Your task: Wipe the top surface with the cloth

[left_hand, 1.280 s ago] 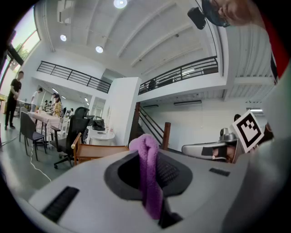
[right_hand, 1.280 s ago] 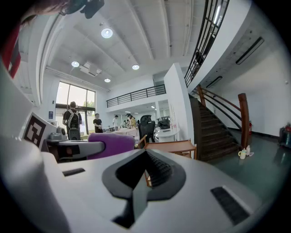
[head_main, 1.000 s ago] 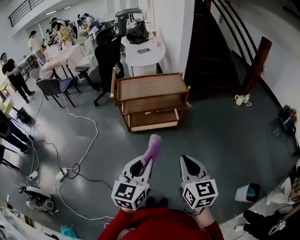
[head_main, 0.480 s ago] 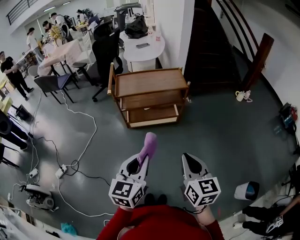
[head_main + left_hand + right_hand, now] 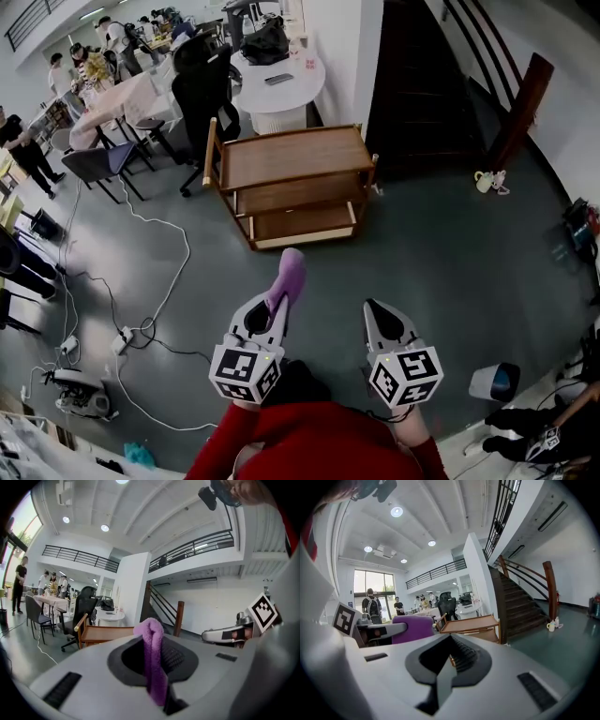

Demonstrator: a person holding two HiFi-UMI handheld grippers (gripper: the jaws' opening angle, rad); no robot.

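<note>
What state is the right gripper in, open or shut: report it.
Shut: on the right gripper the jaws meet, with nothing between them.

Lower end of the cloth (image 5: 152, 660) is hidden between the closed jaws of the left gripper (image 5: 277, 302). Lower shelves of the wooden cart (image 5: 291, 157) are largely covered by its top. Items on the round white table (image 5: 302, 94) are too small to identify. Red sleeves (image 5: 225, 441) are cut off at the bottom edge.

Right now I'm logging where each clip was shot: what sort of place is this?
Probably an open-plan office or lab hall: office chairs and tables with people at them, a staircase, and a wooden cart on a grey floor strewn with cables.
</note>
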